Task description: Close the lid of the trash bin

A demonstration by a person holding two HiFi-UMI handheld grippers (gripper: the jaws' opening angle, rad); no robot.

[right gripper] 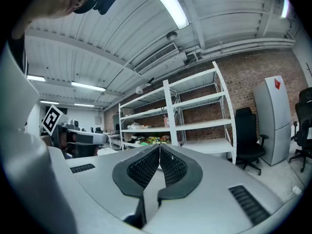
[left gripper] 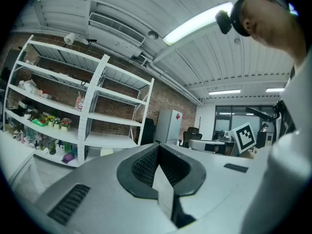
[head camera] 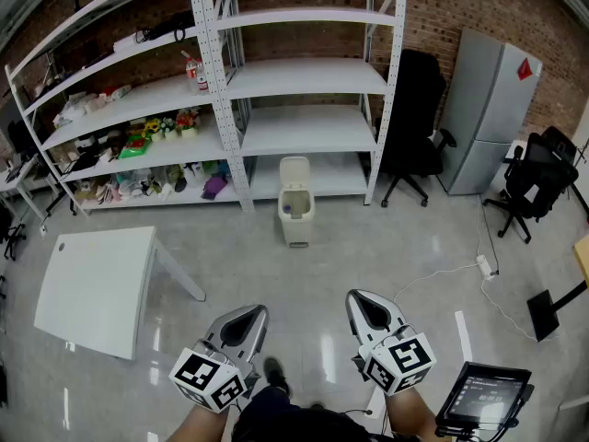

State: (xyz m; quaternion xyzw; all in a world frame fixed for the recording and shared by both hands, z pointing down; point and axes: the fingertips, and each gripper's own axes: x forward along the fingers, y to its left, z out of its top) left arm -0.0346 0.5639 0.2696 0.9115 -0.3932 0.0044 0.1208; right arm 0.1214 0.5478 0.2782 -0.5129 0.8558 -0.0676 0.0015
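Before brick-walled shelving (head camera: 304,76), the trash bin (head camera: 295,219) stands lid (head camera: 294,172) up; my left gripper (head camera: 252,315) and right gripper (head camera: 361,302), jaws closed, hold nothing.

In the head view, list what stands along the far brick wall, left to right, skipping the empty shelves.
White metal shelving loaded with clutter → beige trash bin with its lid raised → black office chair → tall grey cabinet → second black office chair.
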